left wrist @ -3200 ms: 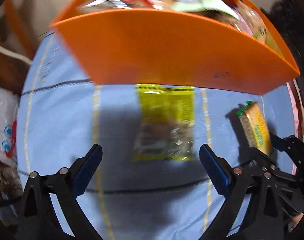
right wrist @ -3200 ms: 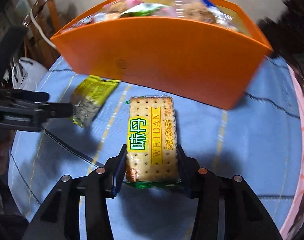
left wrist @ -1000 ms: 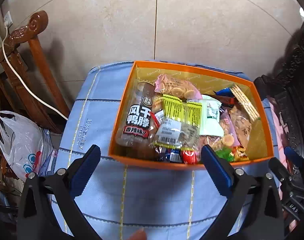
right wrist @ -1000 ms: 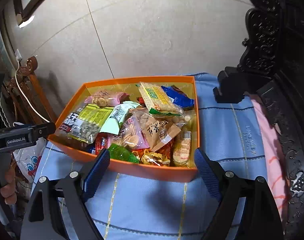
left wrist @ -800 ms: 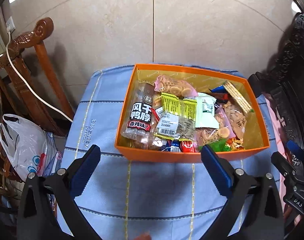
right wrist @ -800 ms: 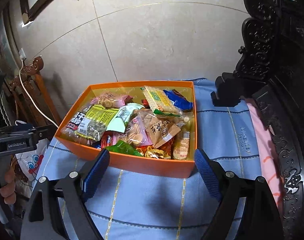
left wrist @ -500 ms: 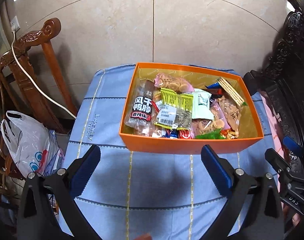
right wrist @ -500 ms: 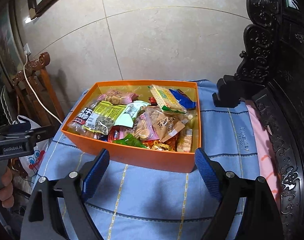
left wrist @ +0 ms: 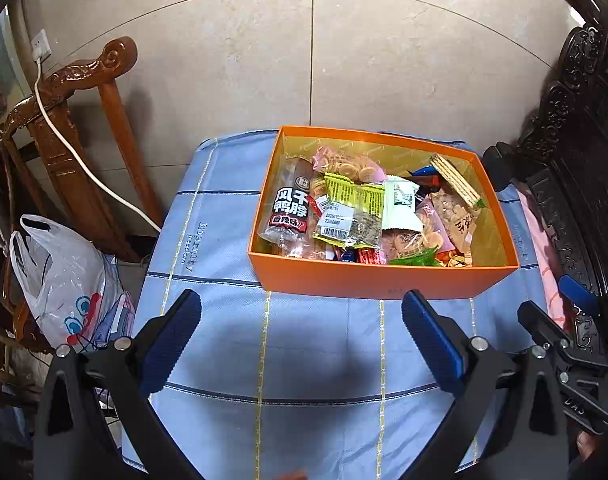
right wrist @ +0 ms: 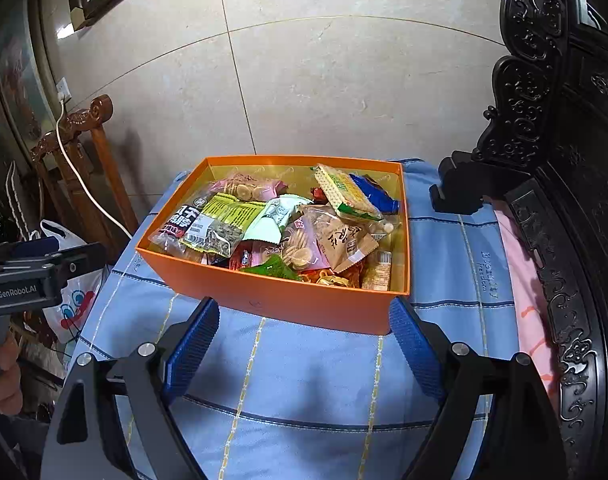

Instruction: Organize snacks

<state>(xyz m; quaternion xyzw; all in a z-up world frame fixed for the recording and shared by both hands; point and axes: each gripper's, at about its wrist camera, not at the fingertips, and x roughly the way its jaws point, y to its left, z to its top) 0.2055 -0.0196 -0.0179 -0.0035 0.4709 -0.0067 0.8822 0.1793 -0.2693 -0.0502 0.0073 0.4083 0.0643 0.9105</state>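
My left tongs (left wrist: 300,336) and right tongs (right wrist: 304,340) hang released, the snack-filled orange box (right wrist: 304,296) just ahead.

Right gripper (right wrist: 302,326) held wide apart, empty, above blue cloth (right wrist: 304,380) in front of a full orange box (right wrist: 288,300)
The box sits on the cloth near a tiled wall, packed with snacks: a yellow-green packet (right wrist: 224,224) lying over a dark-labelled pack (right wrist: 180,220) at its left side, a pale green sachet (right wrist: 274,216) in the middle, a cracker pack (right wrist: 343,192) propped over a blue packet (right wrist: 373,196) toward the back right, and a brown bag (right wrist: 345,242) in front of those. The left gripper (right wrist: 40,272) shows at the left edge, carved dark furniture (right wrist: 563,160) at the right
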